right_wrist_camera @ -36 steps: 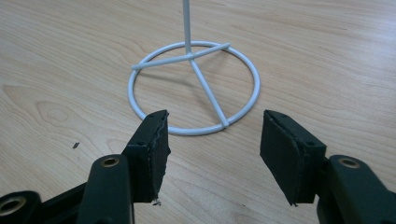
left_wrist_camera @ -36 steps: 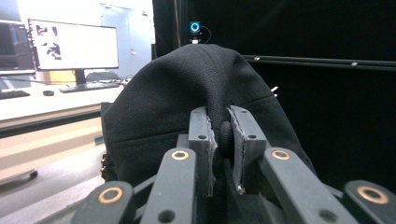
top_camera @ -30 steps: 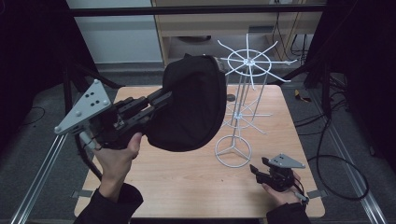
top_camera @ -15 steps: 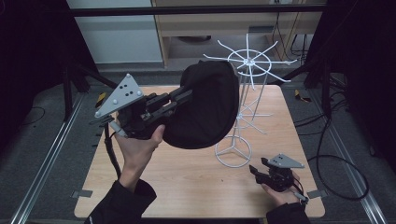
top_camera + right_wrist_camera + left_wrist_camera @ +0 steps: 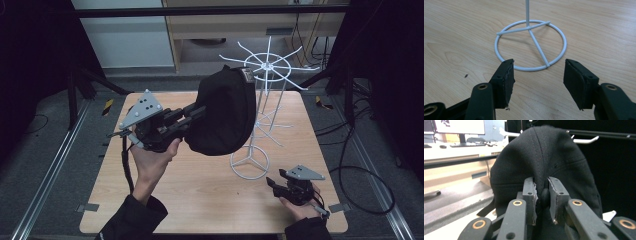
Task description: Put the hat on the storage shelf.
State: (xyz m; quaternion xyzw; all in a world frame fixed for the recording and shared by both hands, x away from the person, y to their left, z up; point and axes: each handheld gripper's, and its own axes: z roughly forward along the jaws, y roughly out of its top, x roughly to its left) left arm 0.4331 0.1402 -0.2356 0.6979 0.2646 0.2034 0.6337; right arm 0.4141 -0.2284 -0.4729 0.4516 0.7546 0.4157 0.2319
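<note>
A black cap point(image 5: 222, 112) hangs in the air over the middle of the table, held up by my left gripper point(image 5: 192, 114), which is shut on its fabric. In the left gripper view the cap point(image 5: 541, 162) bulges above the pads point(image 5: 528, 195), which pinch a fold of it. A white wire stand point(image 5: 264, 95) with radiating hook arms rises just right of the cap; its top arms reach past the cap's upper edge. My right gripper point(image 5: 275, 183) rests low near the table's front right, open, its jaws facing the stand's ring base point(image 5: 531, 45).
The wooden table point(image 5: 200, 195) has bare surface in front of the stand. Metal rails run along both sides of the table. A shelf unit and cables sit behind it. A desk with a monitor point(image 5: 459, 127) shows far off in the left gripper view.
My left gripper has carried the cap rightward, closer to the wire stand's top. The right gripper has stayed in place.
</note>
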